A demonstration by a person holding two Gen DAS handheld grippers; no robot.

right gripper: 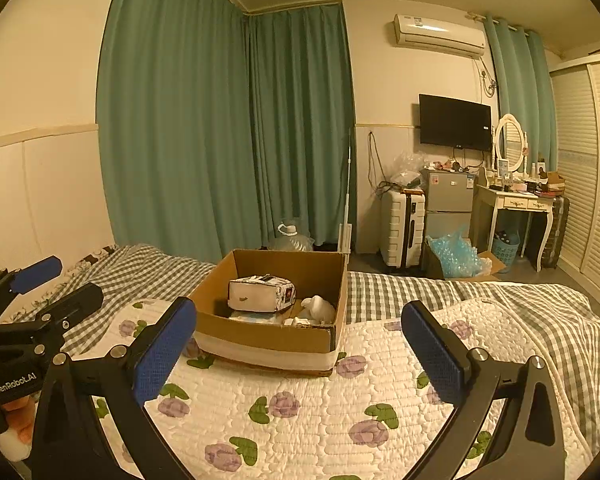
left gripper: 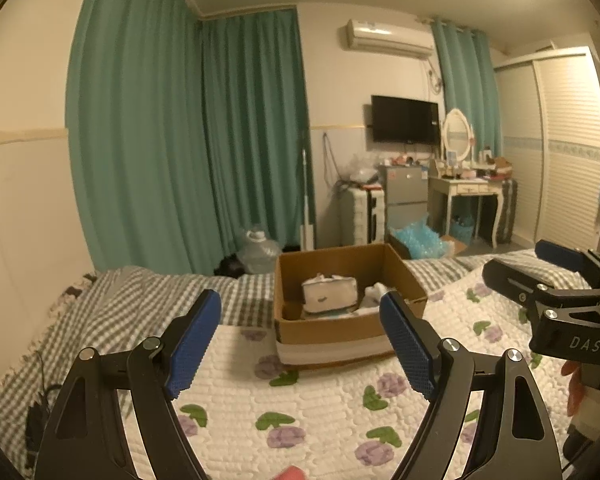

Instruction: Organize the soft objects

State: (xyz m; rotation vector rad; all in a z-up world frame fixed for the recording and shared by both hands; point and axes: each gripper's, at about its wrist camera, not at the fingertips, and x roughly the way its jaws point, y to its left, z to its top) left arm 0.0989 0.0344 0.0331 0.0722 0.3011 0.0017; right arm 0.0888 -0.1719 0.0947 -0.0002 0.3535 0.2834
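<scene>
An open cardboard box [left gripper: 340, 332] [right gripper: 260, 336] stands on the bed's white floral quilt [left gripper: 320, 408] [right gripper: 320, 408]. Inside lie a white soft pouch [left gripper: 329, 294] [right gripper: 260, 294] and a white crumpled soft item [left gripper: 374, 296] [right gripper: 318, 308]. My left gripper [left gripper: 300, 344] is open and empty, held above the quilt in front of the box. My right gripper [right gripper: 300, 354] is open and empty, also in front of the box. Each gripper shows in the other's view, the right [left gripper: 556, 280] and the left [right gripper: 40, 292]. An orange and white soft thing [right gripper: 18, 424] [left gripper: 576, 384] peeks at the frame edge below them.
A grey checked blanket [left gripper: 132, 308] [right gripper: 480, 300] covers the bed behind the box. Beyond the bed are teal curtains [right gripper: 220, 120], a water jug [right gripper: 290, 238], a white suitcase [right gripper: 402, 228], a small fridge [right gripper: 448, 200], a dressing table [right gripper: 520, 204] and a wardrobe [right gripper: 588, 160].
</scene>
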